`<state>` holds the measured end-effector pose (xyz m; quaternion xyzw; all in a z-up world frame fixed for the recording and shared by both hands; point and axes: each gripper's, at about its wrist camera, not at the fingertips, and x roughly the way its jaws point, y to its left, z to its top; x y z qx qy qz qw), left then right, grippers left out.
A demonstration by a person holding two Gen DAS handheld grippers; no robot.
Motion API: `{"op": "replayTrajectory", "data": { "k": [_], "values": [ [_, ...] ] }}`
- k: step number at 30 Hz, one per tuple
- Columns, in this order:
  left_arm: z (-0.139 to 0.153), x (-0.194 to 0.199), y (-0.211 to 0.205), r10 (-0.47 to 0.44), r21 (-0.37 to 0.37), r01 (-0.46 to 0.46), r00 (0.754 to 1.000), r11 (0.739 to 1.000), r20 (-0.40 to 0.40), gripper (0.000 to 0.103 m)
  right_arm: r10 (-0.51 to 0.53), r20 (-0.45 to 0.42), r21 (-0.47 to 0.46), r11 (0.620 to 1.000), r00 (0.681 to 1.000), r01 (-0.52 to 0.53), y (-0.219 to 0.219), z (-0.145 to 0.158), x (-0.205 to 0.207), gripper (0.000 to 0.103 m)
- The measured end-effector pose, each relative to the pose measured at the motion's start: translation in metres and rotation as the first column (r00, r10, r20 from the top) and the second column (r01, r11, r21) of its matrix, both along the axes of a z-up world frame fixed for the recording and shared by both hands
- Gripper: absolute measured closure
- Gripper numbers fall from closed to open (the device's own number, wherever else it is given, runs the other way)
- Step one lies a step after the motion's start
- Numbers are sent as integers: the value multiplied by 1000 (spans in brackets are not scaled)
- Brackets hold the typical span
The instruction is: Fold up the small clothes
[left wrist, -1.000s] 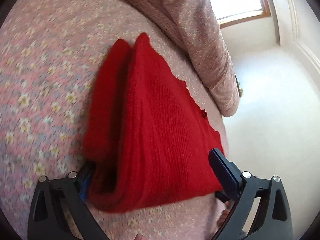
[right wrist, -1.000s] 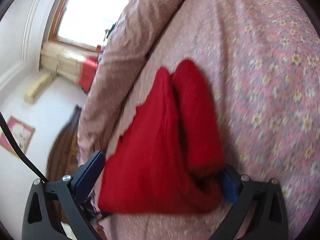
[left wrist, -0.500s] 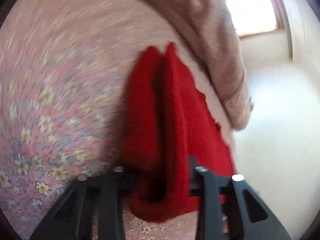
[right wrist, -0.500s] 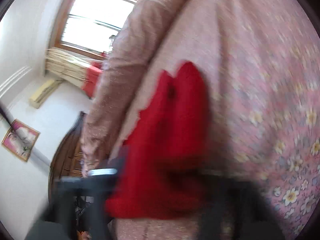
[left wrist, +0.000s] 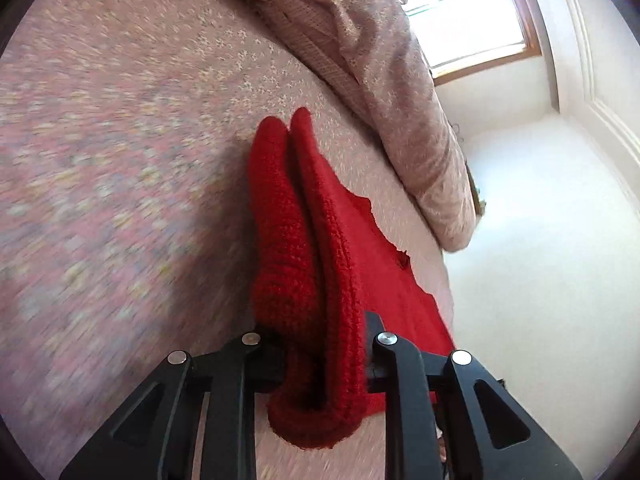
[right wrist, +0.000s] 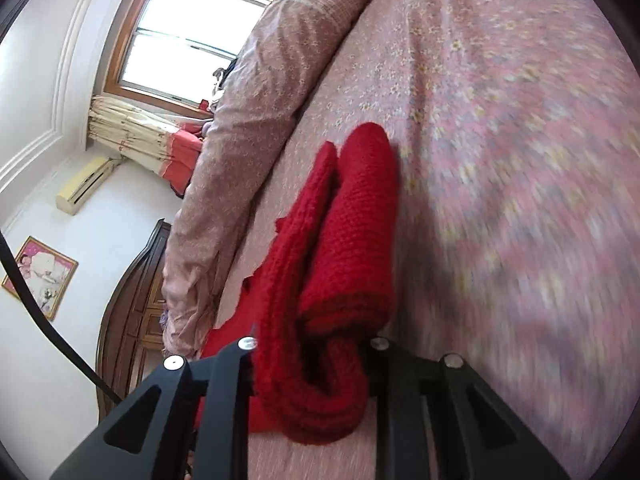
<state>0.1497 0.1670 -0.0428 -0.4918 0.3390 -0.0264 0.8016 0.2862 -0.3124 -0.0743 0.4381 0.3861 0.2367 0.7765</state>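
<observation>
While the knit (left wrist: 316, 248) ran lengthwise ahead over the bed (left wrist: 120, 160), its near folded end was pinched by the just-closed left gripper (left wrist: 320, 364) and right gripper (right wrist: 312, 364).

Floral bedsheet (left wrist: 120, 160) lies open and unobstructed beside the red knit garment (left wrist: 304, 240). On its other side, a bunched quilt (left wrist: 400, 100) runs close alongside, leaving only a narrow strip.
</observation>
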Motion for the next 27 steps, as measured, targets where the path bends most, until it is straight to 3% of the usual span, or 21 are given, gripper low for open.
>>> {"op": "replayTrajectory", "data": {
  "k": [3,6,8,11,16,19,22,25,27],
  "values": [
    [7,-41,-1,-21,55,22,1000,998,-4,88,10,-6,-17,1000,1000,-11,1,-1,-36,82],
    [4,-69,-9,-38,77,39,999,996,-7,88,11,-28,26,1000,1000,-10,-4,-8,-74,82],
    [-3,-81,-11,-39,72,43,998,996,-51,88,15,-39,23,1000,999,-14,-5,-14,-88,81],
    [-9,-74,-9,-31,108,41,996,993,-87,87,19,-45,-21,1000,999,-20,1,-18,-88,81],
    [4,-61,-20,-29,268,48,997,962,-73,87,2,-50,-26,1000,999,-4,9,-21,-90,80],
    [8,-64,-15,-14,255,25,999,967,-43,87,-12,-42,30,999,999,14,3,-19,-104,80],
    [3,-65,-10,-2,233,15,998,972,-56,87,-12,-23,-1,1000,1000,11,4,-14,-114,80],
    [-7,-61,-12,-4,217,26,995,976,-103,85,-21,-69,8,1000,997,21,8,-24,-106,76],
    [-9,-67,-14,2,202,21,994,979,-111,82,-32,-108,75,996,994,40,-3,-39,-107,77]
  ]
}}
